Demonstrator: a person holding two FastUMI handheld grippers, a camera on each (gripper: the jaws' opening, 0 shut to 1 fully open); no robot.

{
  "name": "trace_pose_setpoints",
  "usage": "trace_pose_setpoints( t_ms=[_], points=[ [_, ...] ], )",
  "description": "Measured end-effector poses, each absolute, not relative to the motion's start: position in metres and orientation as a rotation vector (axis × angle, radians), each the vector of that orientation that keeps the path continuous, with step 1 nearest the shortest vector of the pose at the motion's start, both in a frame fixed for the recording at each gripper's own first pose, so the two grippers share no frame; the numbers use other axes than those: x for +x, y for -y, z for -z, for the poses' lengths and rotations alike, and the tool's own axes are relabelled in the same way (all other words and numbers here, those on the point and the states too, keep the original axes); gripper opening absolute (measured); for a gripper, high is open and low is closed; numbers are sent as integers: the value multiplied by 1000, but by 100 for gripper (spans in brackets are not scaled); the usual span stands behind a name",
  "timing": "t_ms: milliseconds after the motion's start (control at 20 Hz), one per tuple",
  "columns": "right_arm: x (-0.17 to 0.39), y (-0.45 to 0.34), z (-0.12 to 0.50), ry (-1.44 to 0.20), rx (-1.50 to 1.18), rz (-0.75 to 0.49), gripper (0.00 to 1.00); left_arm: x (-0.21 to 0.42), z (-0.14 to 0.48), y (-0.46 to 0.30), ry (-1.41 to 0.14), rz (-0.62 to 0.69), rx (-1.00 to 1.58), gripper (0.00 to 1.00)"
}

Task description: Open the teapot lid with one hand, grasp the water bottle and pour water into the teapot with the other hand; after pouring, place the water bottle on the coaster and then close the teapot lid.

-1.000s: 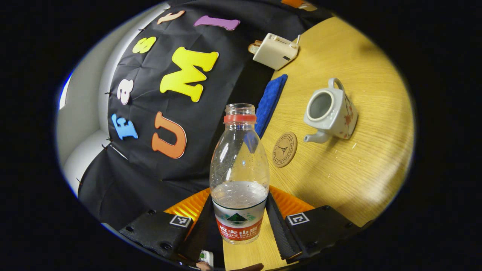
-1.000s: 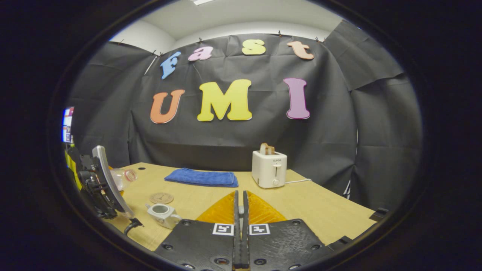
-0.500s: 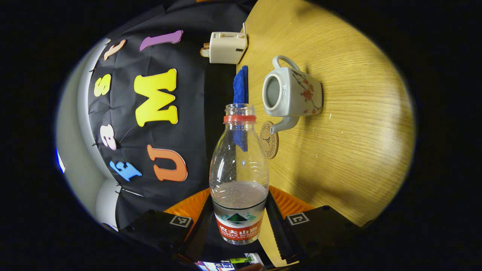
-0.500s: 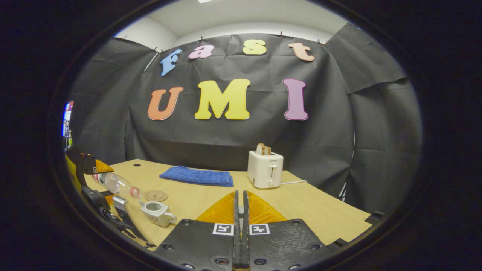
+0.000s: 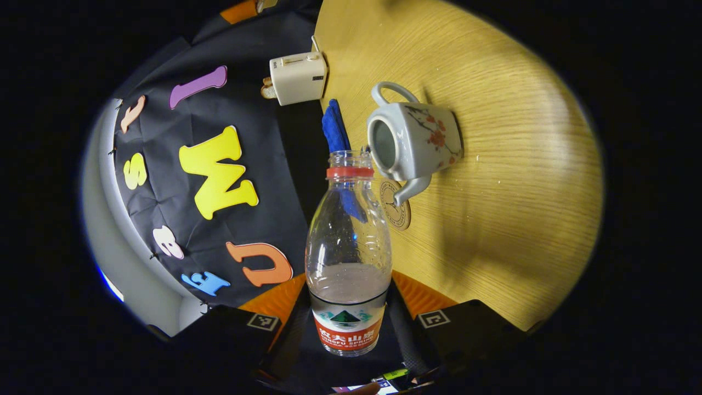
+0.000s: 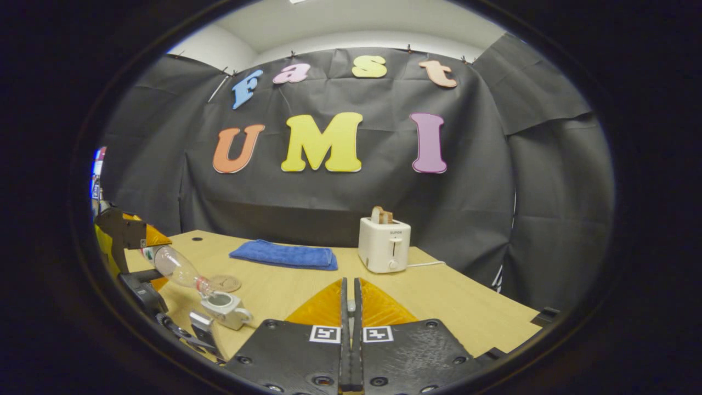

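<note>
My left gripper [image 5: 349, 329] is shut on the lower part of a clear water bottle [image 5: 349, 247] with a red neck ring and no cap. The bottle is tipped, and its mouth sits right at the open top of the white flowered teapot [image 5: 417, 140]. In the right gripper view the tilted bottle [image 6: 175, 266] points down at the lidless teapot [image 6: 225, 307], held by the left gripper [image 6: 126, 241]. A round cork coaster [image 5: 396, 204] lies just past the spout, and the coaster [image 6: 226, 283] lies behind the pot. My right gripper [image 6: 349, 329] is raised, fingers together; nothing shows between them.
A white toaster [image 6: 384, 247] with a slice of bread in it stands at the back of the wooden table [image 6: 466, 307]. A folded blue cloth [image 6: 282, 255] lies to its left. The toaster [image 5: 296, 77] and cloth [image 5: 333, 126] lie beyond the teapot.
The left gripper has tipped the bottle further over and brought its mouth from beside the teapot to the pot's opening. The right gripper has hardly moved.
</note>
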State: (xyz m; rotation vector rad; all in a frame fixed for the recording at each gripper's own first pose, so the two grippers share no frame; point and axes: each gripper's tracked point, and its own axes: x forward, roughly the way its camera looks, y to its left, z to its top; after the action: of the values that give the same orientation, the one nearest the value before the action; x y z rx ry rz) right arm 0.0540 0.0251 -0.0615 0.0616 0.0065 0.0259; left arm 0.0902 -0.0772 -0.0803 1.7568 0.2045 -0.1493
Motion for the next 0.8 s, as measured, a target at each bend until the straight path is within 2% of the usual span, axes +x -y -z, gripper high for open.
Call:
trace_pose_setpoints(
  t_ms=[500,550,600,800],
  points=[
    [53,-24,60,-1,75,-28,0,92,68,78,-219,139,1919,77],
    [54,-23,59,-2,73,-24,0,93,65,79,-212,135,1956,81],
    [54,-24,59,-2,69,-24,0,93,64,79,-214,134,1972,77],
    [53,-22,59,-1,71,-20,0,94,60,84,-205,135,2022,77]
  ],
)
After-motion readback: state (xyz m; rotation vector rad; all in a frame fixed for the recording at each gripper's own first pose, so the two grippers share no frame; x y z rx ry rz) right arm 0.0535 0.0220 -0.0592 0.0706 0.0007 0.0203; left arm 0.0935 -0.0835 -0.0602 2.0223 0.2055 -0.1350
